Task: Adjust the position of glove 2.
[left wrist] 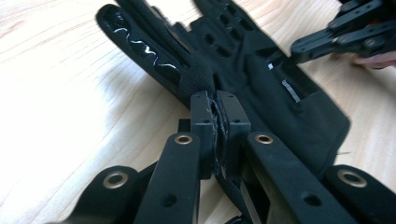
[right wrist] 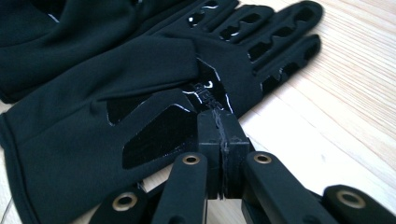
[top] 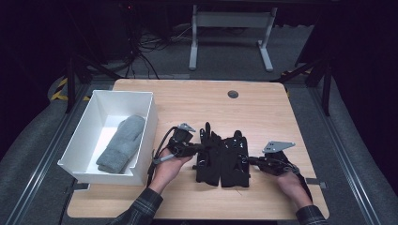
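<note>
2 black gloves [top: 221, 159] lie side by side, palms up, near the table's [top: 263, 112] front edge, fingers pointing toward 12 o'clock; the left glove [top: 208, 157] partly overlaps the right glove [top: 236, 159], and both carry glossy grip patches. The left gripper [top: 199, 149] comes in from 9 o'clock and its jaws are closed tight on the left glove's side edge; the left gripper view shows a fold of black fabric pinched between the 2 pads [left wrist: 204, 122], the glove lifted a little there. The right gripper [top: 251, 161] comes in from 3 o'clock with its jaws also fully together at the right glove's edge; the right gripper view shows the pads [right wrist: 210, 140] meeting just where the fabric border ends, and whether they actually have cloth between them I cannot tell. Each tool is held in a hand, the left hand [top: 170, 165] and right hand [top: 288, 180], plaid sleeves entering from 6 o'clock. At 9 o'clock from the gloves stands a white bin [top: 145, 136], and a grey mitten [top: 121, 143] lies inside it. A round dark grommet [top: 233, 94] sits in the tabletop at 12 o'clock.
</note>
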